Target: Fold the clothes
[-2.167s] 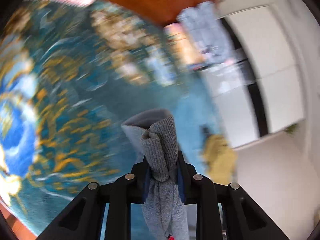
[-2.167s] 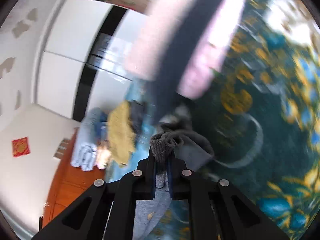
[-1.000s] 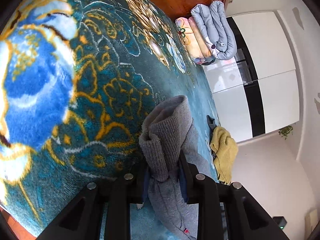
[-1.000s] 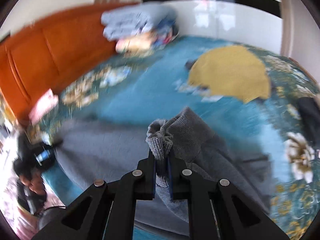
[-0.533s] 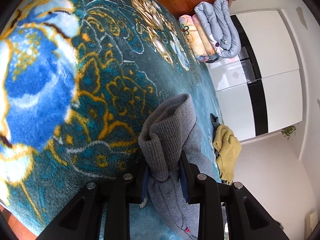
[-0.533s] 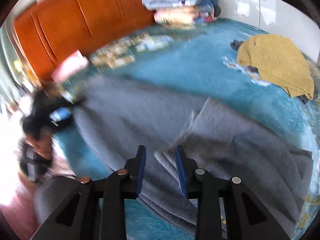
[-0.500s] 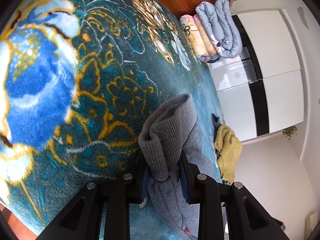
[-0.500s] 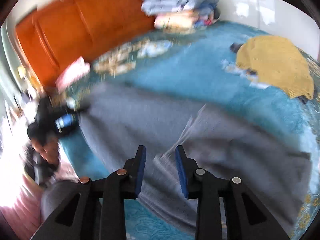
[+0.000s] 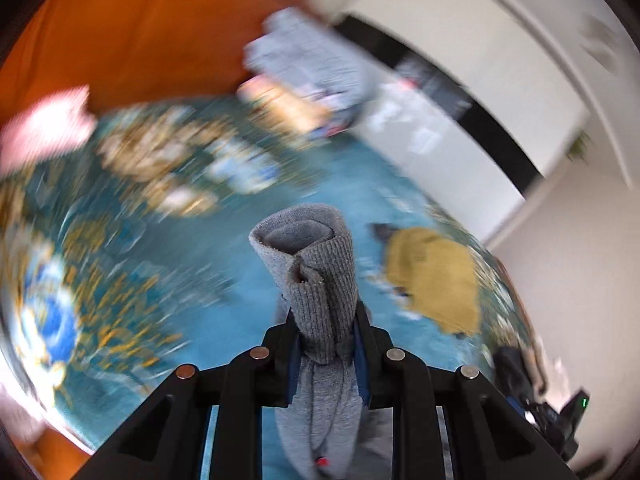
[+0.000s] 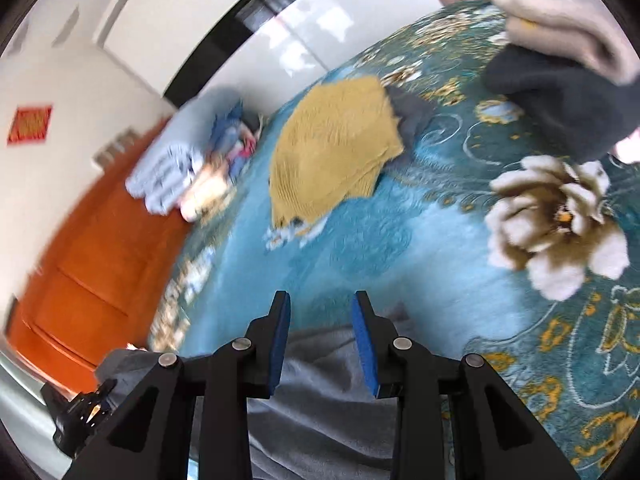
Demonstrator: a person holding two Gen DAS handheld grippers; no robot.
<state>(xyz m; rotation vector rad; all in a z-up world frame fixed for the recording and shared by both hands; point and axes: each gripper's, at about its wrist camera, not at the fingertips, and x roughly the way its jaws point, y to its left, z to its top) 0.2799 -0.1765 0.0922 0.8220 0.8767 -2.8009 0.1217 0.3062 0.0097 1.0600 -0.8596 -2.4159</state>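
Note:
My left gripper (image 9: 325, 320) is shut on a bunched ribbed edge of a grey knit garment (image 9: 316, 280), held above the teal floral blanket (image 9: 200, 248); the cloth hangs down between the fingers. My right gripper (image 10: 322, 316) is open and empty, just above the same grey garment (image 10: 320, 400), which lies spread on the blanket (image 10: 420, 240) below it. The left gripper also shows at the lower left of the right wrist view (image 10: 76, 412), holding the garment's far end.
A mustard-yellow sweater (image 10: 332, 152) lies crumpled further up the bed, also in the left wrist view (image 9: 436, 276). Folded dark grey (image 10: 560, 96) and pale pink clothes (image 10: 568, 32) are stacked at the right. Rolled quilts (image 10: 176, 164) lie against the orange wooden headboard (image 10: 92, 264).
My right gripper opened and let go of the grey garment, then swung toward the yellow sweater. My left gripper, still clamped on the garment, lifted and turned; its view is blurred.

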